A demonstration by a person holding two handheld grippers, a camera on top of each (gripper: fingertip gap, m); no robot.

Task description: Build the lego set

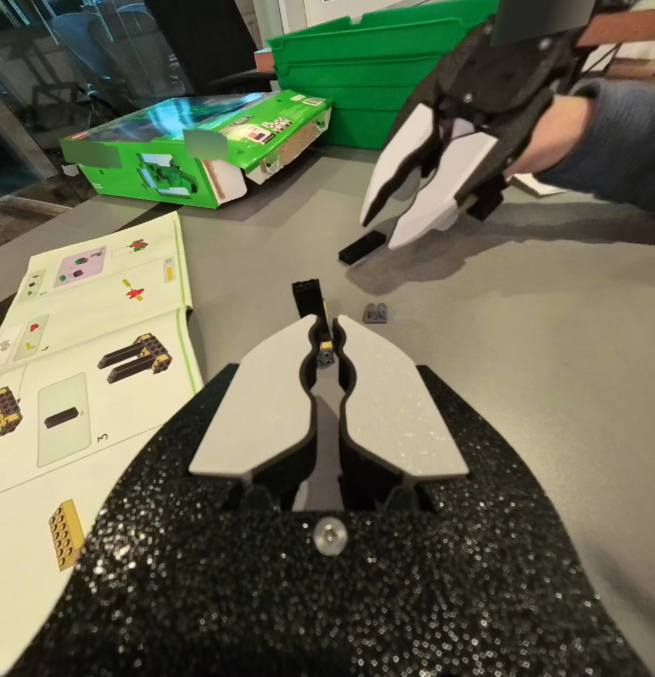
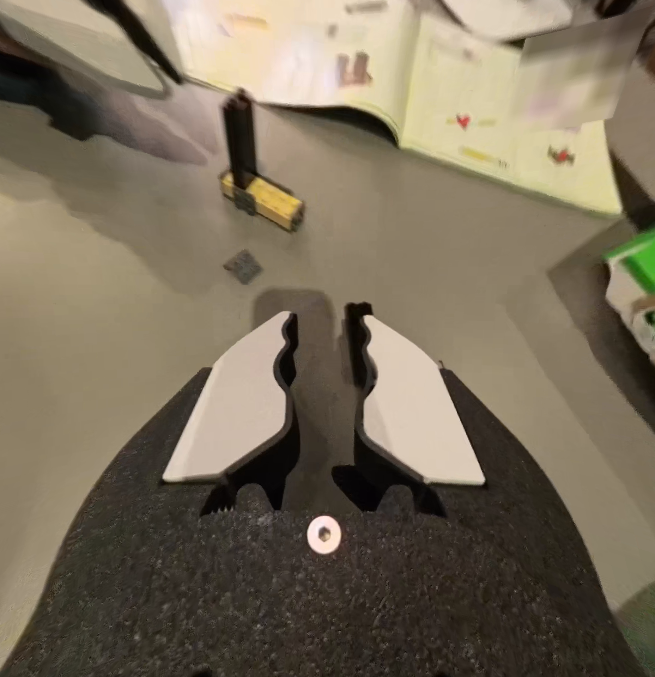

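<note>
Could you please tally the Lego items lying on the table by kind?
Partly built yellow-and-black assembly: 1
Loose black brick: 1
Small grey plate: 1
Instruction booklet: 1
Green Lego box: 1
Total: 5

Open grey table (image 1: 538, 366) lies right of the partial build (image 2: 252, 190), with only a small grey plate (image 1: 375, 313) there. On the left the instruction booklet (image 1: 98, 329) crowds in; behind, a loose black brick (image 1: 361, 247) (beside the right gripper (image 1: 382, 232)), green box (image 1: 194, 154) and green bins (image 1: 355, 73) block passage.
</note>
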